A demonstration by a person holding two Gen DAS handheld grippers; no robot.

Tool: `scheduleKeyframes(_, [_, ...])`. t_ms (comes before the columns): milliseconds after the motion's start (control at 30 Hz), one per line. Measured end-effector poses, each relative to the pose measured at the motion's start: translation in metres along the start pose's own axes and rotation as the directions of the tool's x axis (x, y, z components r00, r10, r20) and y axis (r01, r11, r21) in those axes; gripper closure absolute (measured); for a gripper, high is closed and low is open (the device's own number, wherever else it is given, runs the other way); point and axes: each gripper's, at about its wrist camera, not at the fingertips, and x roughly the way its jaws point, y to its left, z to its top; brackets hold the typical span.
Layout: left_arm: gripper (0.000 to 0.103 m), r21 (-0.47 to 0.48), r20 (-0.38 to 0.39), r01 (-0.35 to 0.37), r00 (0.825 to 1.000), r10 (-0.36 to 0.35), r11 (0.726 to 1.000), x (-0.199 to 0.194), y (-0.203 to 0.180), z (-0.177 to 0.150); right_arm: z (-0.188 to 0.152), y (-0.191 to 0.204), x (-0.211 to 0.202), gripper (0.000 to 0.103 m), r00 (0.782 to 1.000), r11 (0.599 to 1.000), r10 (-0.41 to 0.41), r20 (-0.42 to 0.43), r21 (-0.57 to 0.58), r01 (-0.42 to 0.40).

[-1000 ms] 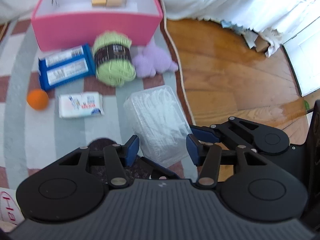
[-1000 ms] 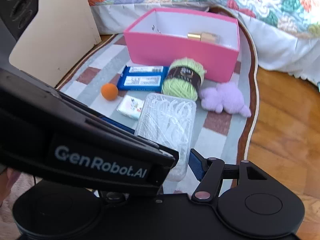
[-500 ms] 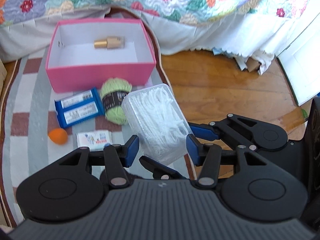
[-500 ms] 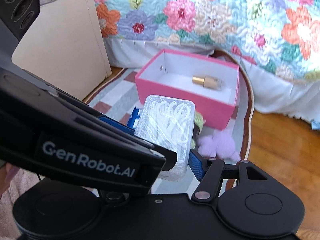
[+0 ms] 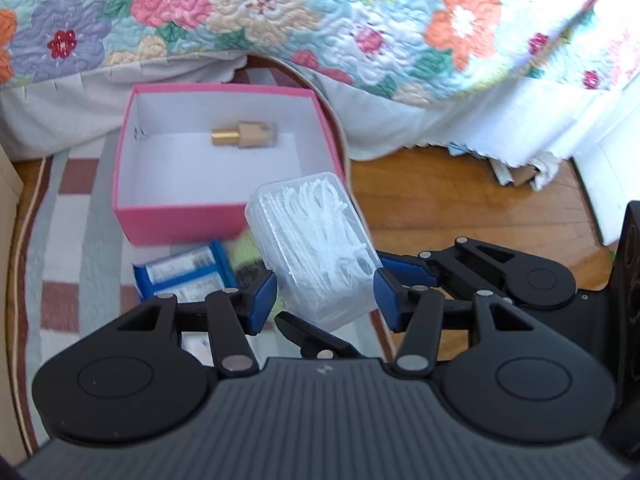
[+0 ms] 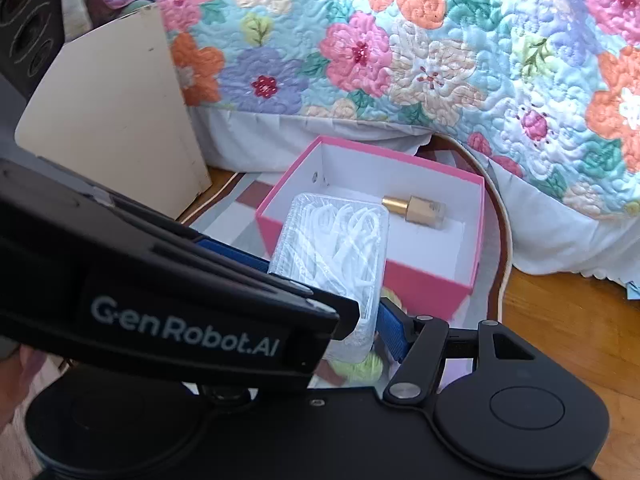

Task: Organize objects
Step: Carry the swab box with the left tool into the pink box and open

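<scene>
Both my claws, left (image 5: pixel 325 294) and right (image 6: pixel 352 300), grasp a clear box of floss picks (image 5: pixel 316 246) at frame centre, carried toward the pink box (image 5: pixel 168 216) upper left; next, lower it in beside the gold bottle (image 5: pixel 244 134).

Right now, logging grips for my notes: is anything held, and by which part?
The clear floss-pick box is held at its near end, between the fingers of both the left gripper and the right gripper.

A home bedroom: a bed at the far side carries a floral quilt (image 5: pixel 280 20) over a white bed skirt (image 6: pixel 560 240), above a wooden floor (image 5: pixel 460 200) and striped rug (image 5: pixel 68 240).
</scene>
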Motion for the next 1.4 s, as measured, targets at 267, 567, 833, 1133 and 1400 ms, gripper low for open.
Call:
scheduleKeyframes(267, [0.052,-0.022,-0.017,-0.034,0.999,0.034,0.999,0.051,0.039,0.051,0.037,-0.022,0.067,0.035,1.0,0.999,0.018,-0.003,0.026,-0.018])
scheduleKeyframes(567, [0.052,-0.095,-0.078,-0.01,0.997,0.003,0.995,0.146,0.081,0.091,0.066,-0.056,0.164,0.035,0.993,0.991,-0.003,-0.121,0.13,0.019])
scheduleKeyframes(833, [0.051,-0.184,-0.152,-0.011,0.988,-0.017,0.983,0.217,0.112,0.099,0.06,-0.084,0.234,0.035,0.98,0.982,-0.015,-0.197,0.182,0.051])
scheduleKeyframes(1133, [0.056,-0.287,-0.168,0.042,0.981,-0.093,0.957,0.251,0.139,0.103,0.055,-0.094,0.268,0.035,0.964,0.98,-0.043,-0.263,0.174,0.091])
scheduleKeyframes(1400, [0.08,-0.334,-0.176,0.056,0.977,-0.121,0.941,0.268,0.147,0.105,0.055,-0.096,0.28,0.034,0.942,0.987,-0.088,-0.324,0.099,0.126])
